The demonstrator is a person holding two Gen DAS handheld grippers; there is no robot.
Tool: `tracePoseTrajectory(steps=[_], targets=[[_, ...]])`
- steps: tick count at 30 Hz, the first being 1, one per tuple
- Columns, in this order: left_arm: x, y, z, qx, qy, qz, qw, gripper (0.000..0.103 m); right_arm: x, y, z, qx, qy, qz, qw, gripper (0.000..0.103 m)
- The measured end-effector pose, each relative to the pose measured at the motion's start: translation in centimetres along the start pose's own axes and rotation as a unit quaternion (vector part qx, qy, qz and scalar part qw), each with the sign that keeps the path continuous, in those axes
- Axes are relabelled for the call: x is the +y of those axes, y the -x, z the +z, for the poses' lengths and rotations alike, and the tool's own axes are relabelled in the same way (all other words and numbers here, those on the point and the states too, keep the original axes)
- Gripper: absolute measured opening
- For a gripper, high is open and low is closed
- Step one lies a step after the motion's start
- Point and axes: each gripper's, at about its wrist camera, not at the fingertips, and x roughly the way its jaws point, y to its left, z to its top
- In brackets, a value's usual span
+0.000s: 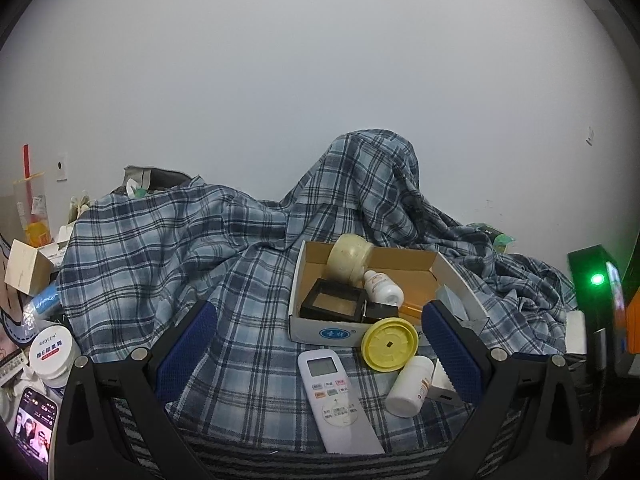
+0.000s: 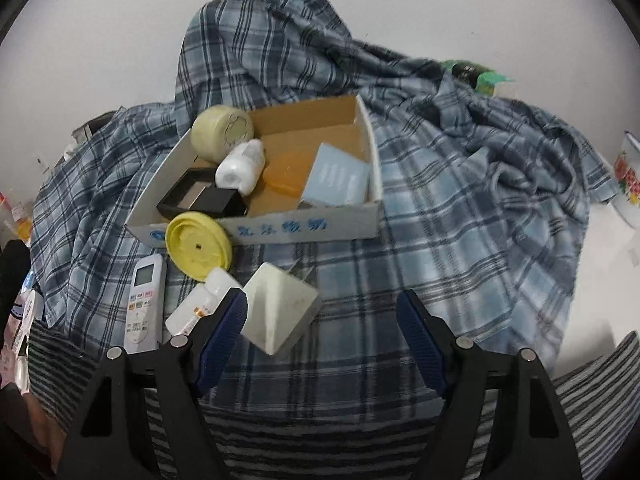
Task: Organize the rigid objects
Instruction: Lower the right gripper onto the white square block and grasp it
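Plaid blanket (image 2: 420, 208) holds the box (image 2: 280, 228); my right hand-held gripper (image 2: 322, 320) gapes beside the white block (image 2: 280, 308), aiming to grab it.

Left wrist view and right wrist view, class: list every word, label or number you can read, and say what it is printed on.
"RYDEEN": white jar, with unreadable Chinese lines below.
Blue Chinese characters: cardboard box front, too blurred to read.
Blue oval logo: same box, unreadable.
Button labels: remote control, too small.
Label print: white bottle, too small.
Phone screen text: unreadable.
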Motion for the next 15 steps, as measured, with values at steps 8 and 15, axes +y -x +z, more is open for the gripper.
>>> tracePoseTrajectory(steps=[8, 15], targets=[[0.5, -0.2, 0.1, 0.005, 0.016, -0.001, 0.9999, 0.103, 2.1, -2.0, 0.4, 0.020, 0.021, -0.007, 1.000, 0.076], [0.7, -0.2, 0.1, 0.007, 0.019, -0.002, 0.9998, 0.103, 3.0, -2.7, 0.2, 0.018, 0.038, -0.003, 0.999, 0.062]])
